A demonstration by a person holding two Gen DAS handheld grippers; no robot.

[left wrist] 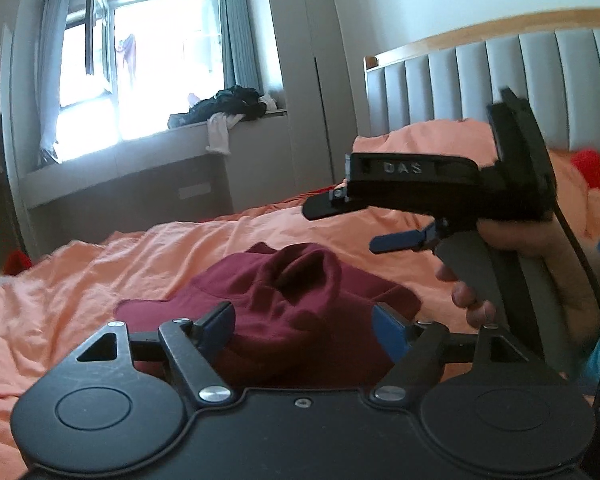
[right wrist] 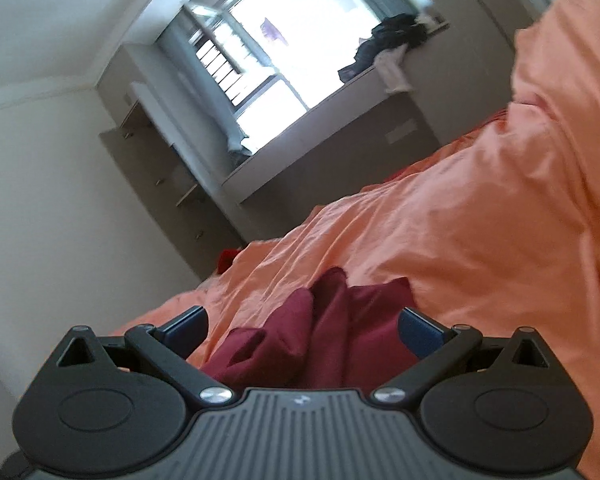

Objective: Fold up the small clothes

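Between my wide-spread left gripper (left wrist: 304, 326) fingers lies a maroon garment (left wrist: 296, 300), soft, light and rumpled; I'd pinch a flat edge. My right gripper (right wrist: 302, 330) gapes empty.

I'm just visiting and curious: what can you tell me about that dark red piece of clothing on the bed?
The maroon garment is a small piece of soft, matte knit-looking fabric, crumpled rather than folded. Its middle humps up into a rounded fold with a hollow, while flatter edges spread out on the orange bedsheet it rests on. It lies ahead of the open left gripper and the open right gripper; neither grips it, though contact cannot be ruled out.
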